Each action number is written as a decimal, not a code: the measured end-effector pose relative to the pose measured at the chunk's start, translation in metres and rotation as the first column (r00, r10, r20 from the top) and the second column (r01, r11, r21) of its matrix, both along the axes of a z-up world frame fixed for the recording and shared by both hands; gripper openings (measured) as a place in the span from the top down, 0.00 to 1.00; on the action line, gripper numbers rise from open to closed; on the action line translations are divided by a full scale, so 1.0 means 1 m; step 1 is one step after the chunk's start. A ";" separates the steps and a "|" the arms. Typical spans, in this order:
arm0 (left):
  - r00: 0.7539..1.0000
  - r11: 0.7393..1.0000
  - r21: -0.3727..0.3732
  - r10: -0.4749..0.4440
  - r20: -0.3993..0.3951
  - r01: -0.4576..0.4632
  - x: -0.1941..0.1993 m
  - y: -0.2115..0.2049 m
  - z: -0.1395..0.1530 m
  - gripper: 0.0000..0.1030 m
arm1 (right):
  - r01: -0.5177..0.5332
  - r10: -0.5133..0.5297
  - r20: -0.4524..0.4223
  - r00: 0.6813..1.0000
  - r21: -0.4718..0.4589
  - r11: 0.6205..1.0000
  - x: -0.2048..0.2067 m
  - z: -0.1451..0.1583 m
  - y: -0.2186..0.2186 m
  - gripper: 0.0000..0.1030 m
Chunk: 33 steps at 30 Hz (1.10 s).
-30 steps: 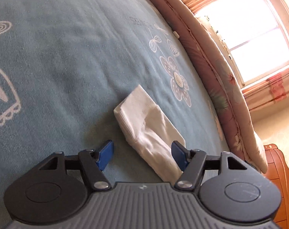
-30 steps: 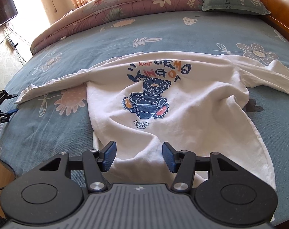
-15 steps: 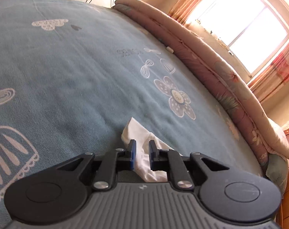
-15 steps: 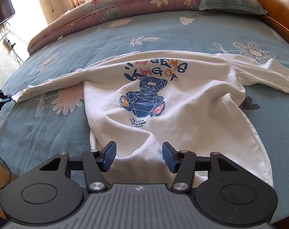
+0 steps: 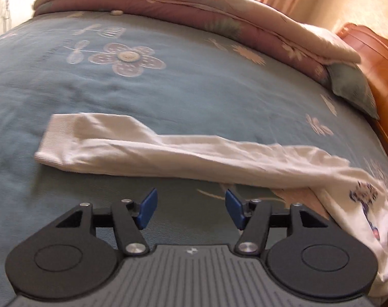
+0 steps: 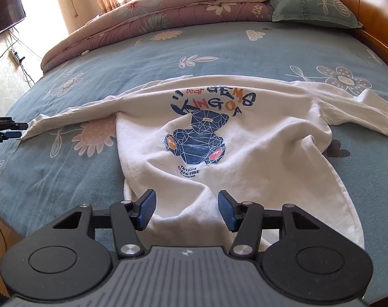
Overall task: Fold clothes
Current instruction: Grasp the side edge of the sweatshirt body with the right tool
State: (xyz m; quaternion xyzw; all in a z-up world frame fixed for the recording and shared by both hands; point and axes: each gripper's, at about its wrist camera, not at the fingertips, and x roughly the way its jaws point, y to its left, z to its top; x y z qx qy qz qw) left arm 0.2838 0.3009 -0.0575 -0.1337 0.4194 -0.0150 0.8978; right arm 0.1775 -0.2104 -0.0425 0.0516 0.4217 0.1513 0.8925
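— Left wrist view first: what do we have?

— We see our left gripper (image 5: 191,206) with its jaws wide apart and nothing between them. It hangs over the blue flowered bedspread (image 5: 168,89), just short of the sleeve (image 5: 147,151) of the white sweatshirt (image 5: 367,217). The sleeve lies stretched flat across our view, its ribbed cuff (image 5: 53,140) at the left end, and the blue pads (image 5: 149,208) do not touch it.

— And from the right wrist view?

— Our right gripper (image 6: 186,211) is also spread open, holding nothing. It sits at the lower hem of the sweatshirt (image 6: 232,153), with white cloth showing in the gap between the jaws. Whether the pads (image 6: 146,208) rest on the fabric or hover above it, we cannot tell.

— How does the garment lie?

— It is face up on the bedspread (image 6: 168,58), the printed bear (image 6: 194,138) and lettering towards us, both sleeves out to the sides. The body is rumpled, with soft creases near the right side. At the far left edge of this view we can make out the other gripper (image 6: 7,130) close to the tip of the outstretched sleeve (image 6: 73,115).

— What else is on the bed?

— A rolled pink floral quilt (image 6: 168,12) along the far side, and a grey-green pillow (image 6: 314,5) against the wooden headboard (image 6: 367,7).
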 end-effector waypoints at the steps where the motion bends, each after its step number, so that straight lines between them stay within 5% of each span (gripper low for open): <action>1: 0.999 0.999 0.002 -0.048 -0.010 0.048 -0.002 -0.020 -0.003 0.40 | -0.007 0.007 0.009 1.000 -0.005 1.000 -0.001 0.002 0.000 0.42; 7: 0.942 0.944 0.005 -0.328 -0.070 0.329 -0.012 -0.137 -0.021 0.32 | -0.149 0.156 0.079 0.985 -0.088 0.985 -0.012 0.011 0.021 0.42; 11: 0.898 0.902 0.015 -0.429 -0.101 0.432 -0.025 -0.193 -0.031 0.26 | -0.301 0.324 0.110 0.940 -0.182 0.936 -0.020 0.011 0.048 0.42; 14: 0.895 0.900 0.026 -0.429 -0.121 0.434 -0.030 -0.205 -0.036 0.25 | -0.381 0.409 0.096 0.908 -0.218 0.898 -0.019 0.003 0.065 0.42; 25: 0.903 0.903 0.083 -0.409 -0.130 0.421 -0.048 -0.222 -0.047 0.17 | -0.421 0.462 0.041 0.886 -0.348 0.838 -0.009 -0.036 0.092 0.47; 27: 0.905 0.904 0.088 -0.406 -0.129 0.418 -0.051 -0.223 -0.047 0.16 | -0.417 0.468 0.030 0.883 -0.406 0.813 -0.009 -0.042 0.098 0.68; 33: 0.913 0.917 0.044 -0.390 -0.116 0.397 -0.056 -0.220 -0.047 0.16 | -0.393 0.446 0.047 0.894 -0.395 0.830 -0.008 -0.032 0.093 0.82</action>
